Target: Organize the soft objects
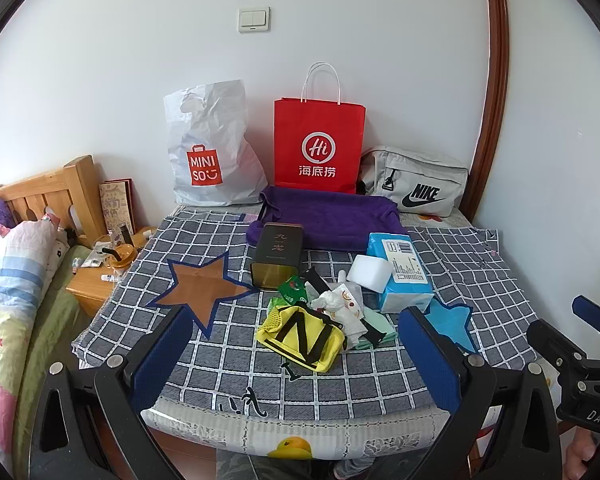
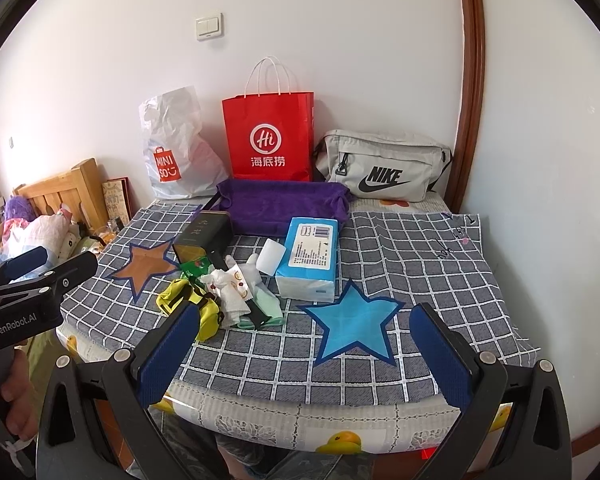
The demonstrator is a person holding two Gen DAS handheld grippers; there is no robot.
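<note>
A pile of soft things lies mid-table on the checked cloth (image 1: 380,380): a yellow mesh pouch with black straps (image 1: 302,338), white patterned socks (image 1: 342,306), a mint-green cloth (image 1: 374,322) and a green packet (image 1: 294,289). The pile also shows in the right wrist view, with the pouch (image 2: 188,300) and socks (image 2: 232,284). A blue tissue pack (image 1: 402,270) and a white sponge (image 1: 370,272) lie behind it. My left gripper (image 1: 296,360) is open and empty, just short of the pouch. My right gripper (image 2: 304,354) is open and empty over the blue star (image 2: 352,324).
A dark tin box (image 1: 278,256) and a folded purple towel (image 1: 328,216) sit behind the pile. A MINISO bag (image 1: 210,148), a red paper bag (image 1: 320,144) and a grey Nike bag (image 1: 416,186) line the wall. A brown star (image 1: 202,286) marks the cloth. A bed and nightstand (image 1: 92,280) stand at the left.
</note>
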